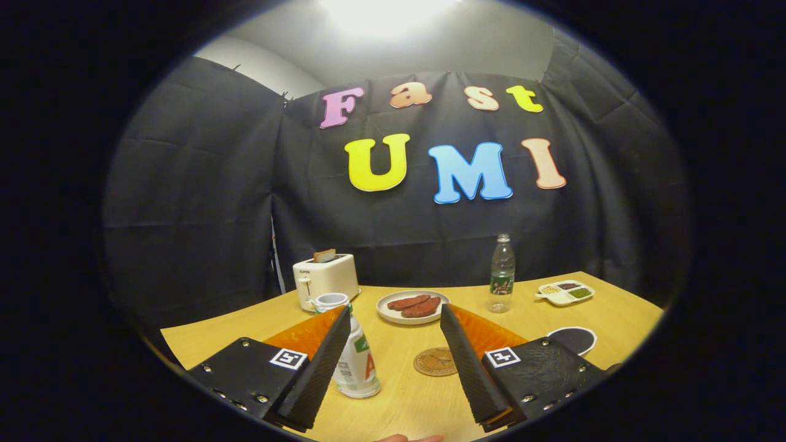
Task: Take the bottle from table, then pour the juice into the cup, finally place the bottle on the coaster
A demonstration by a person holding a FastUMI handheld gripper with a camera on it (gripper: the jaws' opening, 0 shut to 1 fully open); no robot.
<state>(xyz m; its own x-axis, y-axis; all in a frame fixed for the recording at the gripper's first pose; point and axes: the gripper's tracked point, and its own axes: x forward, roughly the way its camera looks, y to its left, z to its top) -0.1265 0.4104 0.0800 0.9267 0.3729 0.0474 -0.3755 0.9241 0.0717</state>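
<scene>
Now the gripper hangs above the wooden table with its 2 fingers spread wide and nothing between them. Upright, the juice bottle stands just inside the left finger, partly behind it. Beyond it sits the white cup, beside the toaster. Ahead lies the round coaster, between the fingers.
</scene>
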